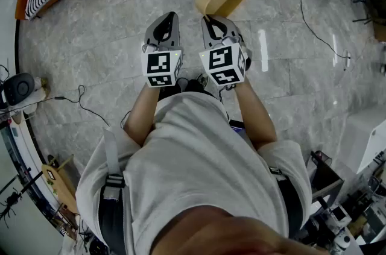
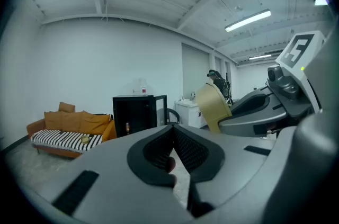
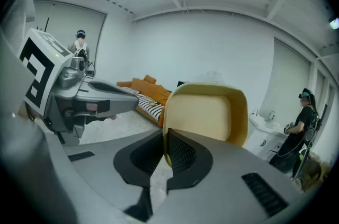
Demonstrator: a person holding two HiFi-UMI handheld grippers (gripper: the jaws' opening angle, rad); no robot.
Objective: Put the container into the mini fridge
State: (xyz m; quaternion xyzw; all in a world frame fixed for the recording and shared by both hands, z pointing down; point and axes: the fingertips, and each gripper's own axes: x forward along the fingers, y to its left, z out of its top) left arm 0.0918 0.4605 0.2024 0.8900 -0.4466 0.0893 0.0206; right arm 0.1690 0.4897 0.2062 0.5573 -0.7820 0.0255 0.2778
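The right gripper (image 3: 164, 150) is clamped on the rim of the tan container (image 3: 207, 112), holding it on edge above the grey stone floor (image 1: 96, 49), its hollow facing back toward the person. The left gripper (image 2: 173, 144) is just beside it, jaws together on nothing. Each carries a cube (image 1: 161, 69) of black-and-white square markers. The black mini fridge (image 2: 132, 114) stands at the floor's far edge by the wall, with its door open, beside an orange sofa (image 2: 71, 127).
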